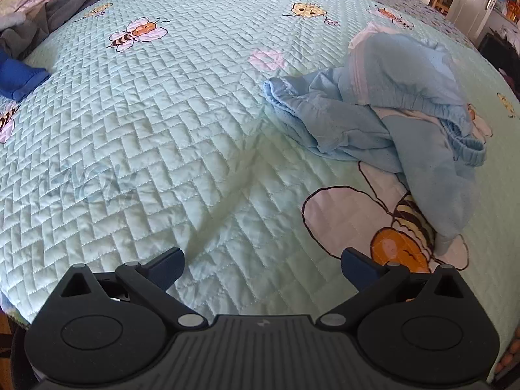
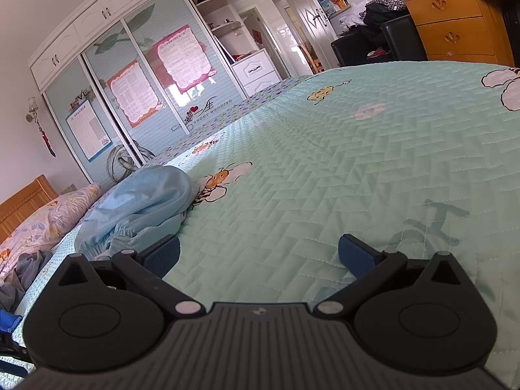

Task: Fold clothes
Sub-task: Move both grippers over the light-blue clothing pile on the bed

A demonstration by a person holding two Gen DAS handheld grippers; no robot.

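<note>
A bed (image 2: 325, 178) under a mint quilted cover printed with bees fills the daylit room. Beyond its far edge stands a white wardrobe (image 2: 130, 74) with sliding pale-blue doors carrying posters, beside an open doorway (image 2: 276, 42). A wooden chest of drawers (image 2: 455, 26) stands past the bed's right corner.

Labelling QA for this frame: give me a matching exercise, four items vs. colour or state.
Items:
1. crumpled garment
2. bedspread
3. left gripper
4. small cloth at the bed's edge

Colour or state:
A. dark blue
B. open, holding nothing
C. light blue, unfolded heap
D. mint green, quilted, bee prints

Pairs: 1-C, 2-D, 3-B, 4-A
</note>
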